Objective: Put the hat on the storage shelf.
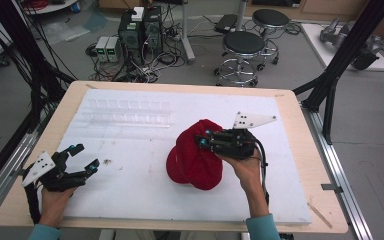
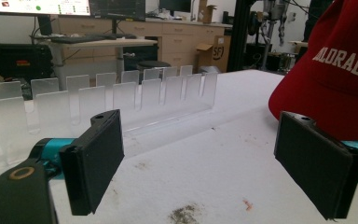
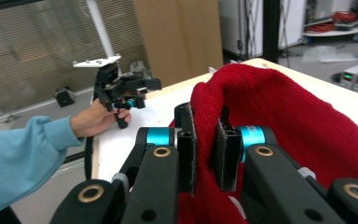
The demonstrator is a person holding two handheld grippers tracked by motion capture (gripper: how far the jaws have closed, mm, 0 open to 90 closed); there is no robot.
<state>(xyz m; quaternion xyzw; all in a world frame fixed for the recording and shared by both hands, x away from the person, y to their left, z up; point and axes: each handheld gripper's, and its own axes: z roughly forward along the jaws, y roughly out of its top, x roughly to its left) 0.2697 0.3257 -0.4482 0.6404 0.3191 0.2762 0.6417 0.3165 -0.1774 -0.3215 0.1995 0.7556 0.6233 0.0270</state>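
Observation:
A red knit cap (image 1: 196,155) with white lettering lies on the white foam sheet (image 1: 130,150) near the table's middle. My right gripper (image 1: 203,142) is shut on the cap's knit edge (image 3: 205,116), which is pinched between its black pads and lifted off the sheet. At the table's front left my left gripper (image 1: 85,159) stands open, its pads (image 2: 95,161) wide apart and nothing between them. From the left gripper view the red cap (image 2: 340,79) sits to the right beyond the jaws.
A clear acrylic rack (image 1: 125,112) with several upright dividers stands at the back left of the foam sheet, also in the left gripper view as the rack (image 2: 107,100). Stools (image 1: 242,47) and computer gear (image 1: 137,32) stand on the floor beyond the table.

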